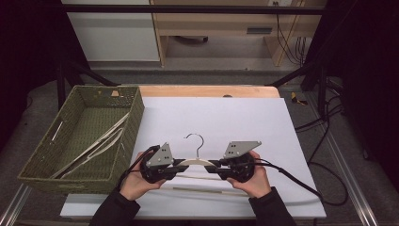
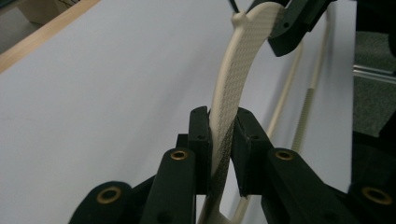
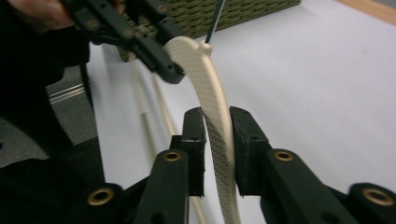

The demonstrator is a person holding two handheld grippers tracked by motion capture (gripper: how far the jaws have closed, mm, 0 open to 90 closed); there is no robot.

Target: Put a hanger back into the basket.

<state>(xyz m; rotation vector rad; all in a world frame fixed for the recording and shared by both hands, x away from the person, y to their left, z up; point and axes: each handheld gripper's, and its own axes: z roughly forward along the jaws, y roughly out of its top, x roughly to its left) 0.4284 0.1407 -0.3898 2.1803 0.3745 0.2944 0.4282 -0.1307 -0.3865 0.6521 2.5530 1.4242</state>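
Observation:
A cream hanger (image 1: pixel 197 161) with a metal hook (image 1: pixel 195 140) is held between both grippers above the white sheet. My left gripper (image 1: pixel 181 165) is shut on the hanger's left arm (image 2: pixel 229 84), with both pads against it. My right gripper (image 1: pixel 215 166) is shut on the right arm (image 3: pixel 210 93), which slants between the two pads and touches both. In the left gripper view the right gripper (image 2: pixel 294 23) shows at the far end of the hanger. In the right gripper view the left gripper (image 3: pixel 140 37) shows at the far end.
A green woven basket (image 1: pixel 136 122) stands at the left with pale hangers (image 1: pixel 99 143) inside. Another cream hanger (image 1: pixel 263 197) lies on the white sheet (image 1: pixel 226 113) under and to the right of my hands. Cables run along the floor at the right.

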